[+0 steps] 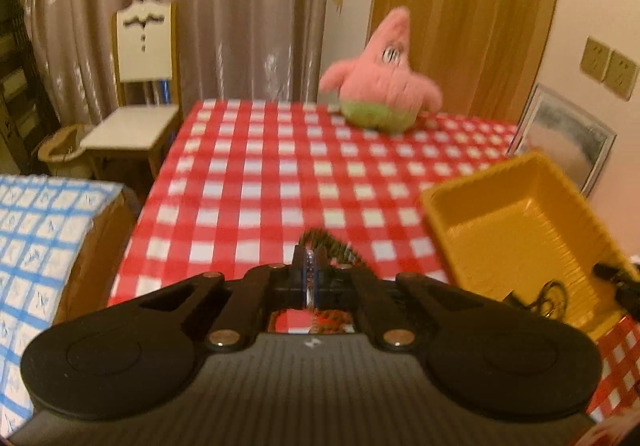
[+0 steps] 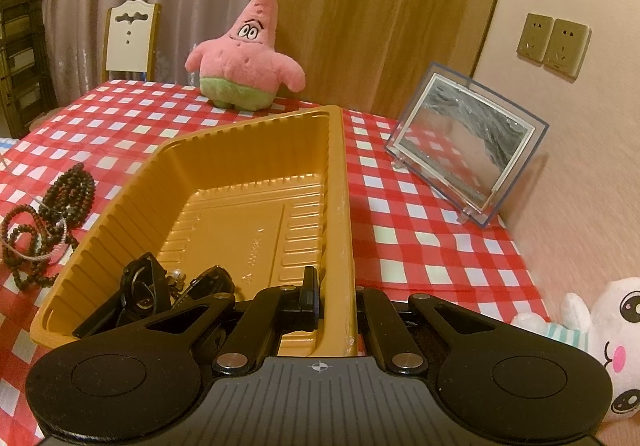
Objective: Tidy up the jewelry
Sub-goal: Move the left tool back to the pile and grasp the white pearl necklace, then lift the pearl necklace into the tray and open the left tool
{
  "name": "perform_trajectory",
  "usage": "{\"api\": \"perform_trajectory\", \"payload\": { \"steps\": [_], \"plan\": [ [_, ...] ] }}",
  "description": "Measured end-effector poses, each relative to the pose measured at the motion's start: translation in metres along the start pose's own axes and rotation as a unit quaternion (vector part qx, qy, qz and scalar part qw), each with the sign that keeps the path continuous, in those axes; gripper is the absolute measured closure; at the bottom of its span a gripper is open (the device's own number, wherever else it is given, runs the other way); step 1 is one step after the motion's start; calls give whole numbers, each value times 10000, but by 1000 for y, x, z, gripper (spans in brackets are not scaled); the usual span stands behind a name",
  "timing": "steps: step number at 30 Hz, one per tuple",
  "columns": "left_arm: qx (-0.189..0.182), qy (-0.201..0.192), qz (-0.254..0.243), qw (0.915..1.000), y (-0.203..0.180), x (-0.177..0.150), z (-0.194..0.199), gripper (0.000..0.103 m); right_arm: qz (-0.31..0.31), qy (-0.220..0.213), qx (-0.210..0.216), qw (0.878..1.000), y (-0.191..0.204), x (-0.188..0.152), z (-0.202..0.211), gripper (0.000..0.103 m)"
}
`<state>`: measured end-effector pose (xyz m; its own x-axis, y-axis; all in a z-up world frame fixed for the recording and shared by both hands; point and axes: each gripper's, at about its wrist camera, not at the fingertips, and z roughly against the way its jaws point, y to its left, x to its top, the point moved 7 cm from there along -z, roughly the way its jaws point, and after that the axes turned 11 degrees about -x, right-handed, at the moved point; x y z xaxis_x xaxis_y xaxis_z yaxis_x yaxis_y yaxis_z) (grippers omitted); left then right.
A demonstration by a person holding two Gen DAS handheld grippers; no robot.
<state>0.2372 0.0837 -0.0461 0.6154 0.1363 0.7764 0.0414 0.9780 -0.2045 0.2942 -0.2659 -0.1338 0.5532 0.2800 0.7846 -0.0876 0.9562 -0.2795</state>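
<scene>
A yellow plastic tray (image 2: 224,150) sits on the red checked tablecloth and holds several dark jewelry pieces (image 2: 144,286) at its near end. My right gripper (image 2: 332,290) is shut on the tray's near right wall. Dark bead necklaces (image 2: 60,202) lie in a heap on the cloth left of the tray. In the left wrist view my left gripper (image 1: 309,270) is shut on a dark bead necklace (image 1: 336,248) above the cloth, left of the tray (image 1: 560,182). Dark pieces (image 1: 554,296) show in the tray's near end.
A pink star plush (image 2: 248,62) stands at the table's far side. A clear picture frame (image 2: 468,150) leans near the right wall. A white plush (image 2: 608,346) lies at the near right. A white chair (image 1: 136,98) and a blue checked surface (image 1: 44,246) are on the left.
</scene>
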Motion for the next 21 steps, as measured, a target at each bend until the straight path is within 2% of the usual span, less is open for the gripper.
{"api": "perform_trajectory", "payload": {
  "steps": [7, 21],
  "plan": [
    [-176, -404, -65, 9990, -17, 31, 29, 101, 13, -29, 17, 10000, 0, 1, 1, 100],
    [-405, -781, -261, 9958, -42, 63, 59, 101, 3, -55, 42, 10000, 1, 4, 1, 100]
  ]
}}
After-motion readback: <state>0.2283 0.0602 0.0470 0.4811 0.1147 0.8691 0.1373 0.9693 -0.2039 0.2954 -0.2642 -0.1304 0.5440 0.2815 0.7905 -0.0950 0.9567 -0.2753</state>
